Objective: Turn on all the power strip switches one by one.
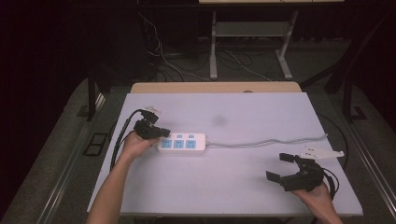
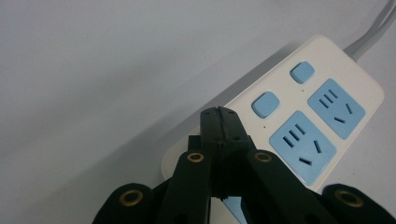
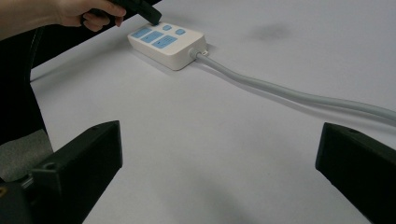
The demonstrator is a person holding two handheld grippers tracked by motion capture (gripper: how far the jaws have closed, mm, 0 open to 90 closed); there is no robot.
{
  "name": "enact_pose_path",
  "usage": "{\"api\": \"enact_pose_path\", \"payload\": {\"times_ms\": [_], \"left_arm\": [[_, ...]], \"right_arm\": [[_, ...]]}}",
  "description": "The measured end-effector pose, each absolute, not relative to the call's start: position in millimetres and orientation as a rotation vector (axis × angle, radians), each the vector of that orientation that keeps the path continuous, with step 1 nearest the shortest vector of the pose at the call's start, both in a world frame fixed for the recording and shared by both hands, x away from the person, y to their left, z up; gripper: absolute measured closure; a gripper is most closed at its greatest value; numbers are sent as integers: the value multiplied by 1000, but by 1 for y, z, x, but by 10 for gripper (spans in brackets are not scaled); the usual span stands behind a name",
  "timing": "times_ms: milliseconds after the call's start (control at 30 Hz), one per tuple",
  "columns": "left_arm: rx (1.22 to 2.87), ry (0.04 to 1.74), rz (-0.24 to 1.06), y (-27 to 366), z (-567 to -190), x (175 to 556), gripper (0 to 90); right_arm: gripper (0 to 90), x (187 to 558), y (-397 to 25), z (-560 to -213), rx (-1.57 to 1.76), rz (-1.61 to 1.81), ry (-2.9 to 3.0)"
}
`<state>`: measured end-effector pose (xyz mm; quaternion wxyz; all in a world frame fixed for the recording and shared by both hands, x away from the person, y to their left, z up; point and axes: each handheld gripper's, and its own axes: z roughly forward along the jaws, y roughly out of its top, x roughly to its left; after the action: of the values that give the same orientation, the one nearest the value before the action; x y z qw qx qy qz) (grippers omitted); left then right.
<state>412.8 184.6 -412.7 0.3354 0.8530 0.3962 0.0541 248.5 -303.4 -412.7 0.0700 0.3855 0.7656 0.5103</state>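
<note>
Left hand-held gripper (image 1: 163,132) pressed together over power strip (image 1: 183,143), nine o'clock end; may nudge it. Right hand-held gripper (image 1: 281,166) spread, idle.

The bench (image 1: 233,182) is seen whole from above and from the person's side, facing forward. The power strip (image 2: 299,116) is viewed from very close by the left gripper view, looking over its switch end. The same power strip (image 3: 166,42) is seen from farther off, low over the bench, by the right gripper view. The power strip (image 1: 182,143) is shared by all three views.
</note>
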Motion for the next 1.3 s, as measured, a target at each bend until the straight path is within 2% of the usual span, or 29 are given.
{"api": "enact_pose_path", "payload": {"times_ms": [500, 867, 1300], "left_arm": [[2254, 1028, 185, 181, -408, 411, 899], [2229, 982, 201, 185, -382, 408, 899], [2251, 921, 208, 168, -361, 410, 898]], "right_arm": [[4, 249, -302, -414, 1162, 1525, 2316], [4, 249, -302, -414, 1166, 1524, 2315], [4, 249, -302, -414, 1165, 1527, 2311]]}}
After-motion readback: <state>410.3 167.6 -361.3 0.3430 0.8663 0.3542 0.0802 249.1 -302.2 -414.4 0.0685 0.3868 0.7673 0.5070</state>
